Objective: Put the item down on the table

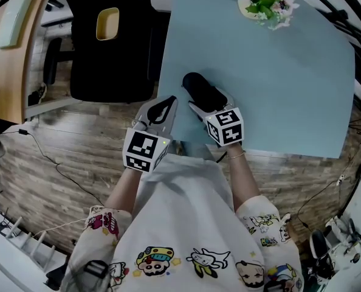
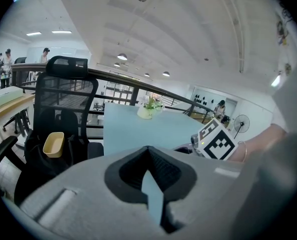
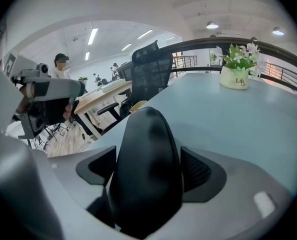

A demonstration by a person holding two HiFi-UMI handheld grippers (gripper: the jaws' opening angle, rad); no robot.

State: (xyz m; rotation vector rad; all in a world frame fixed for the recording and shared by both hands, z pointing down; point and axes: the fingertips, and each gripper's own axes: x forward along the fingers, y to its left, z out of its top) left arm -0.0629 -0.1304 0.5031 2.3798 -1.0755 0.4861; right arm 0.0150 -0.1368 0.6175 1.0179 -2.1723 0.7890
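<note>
The black item (image 1: 200, 88) is lying on the blue bench (image 1: 278, 84) near its front edge. The right tool (image 1: 208, 102) is sitting spread wide around the item's near end, not really squeezing it. The left tool (image 1: 168, 102) is hanging just beside it, closed and empty.
</note>
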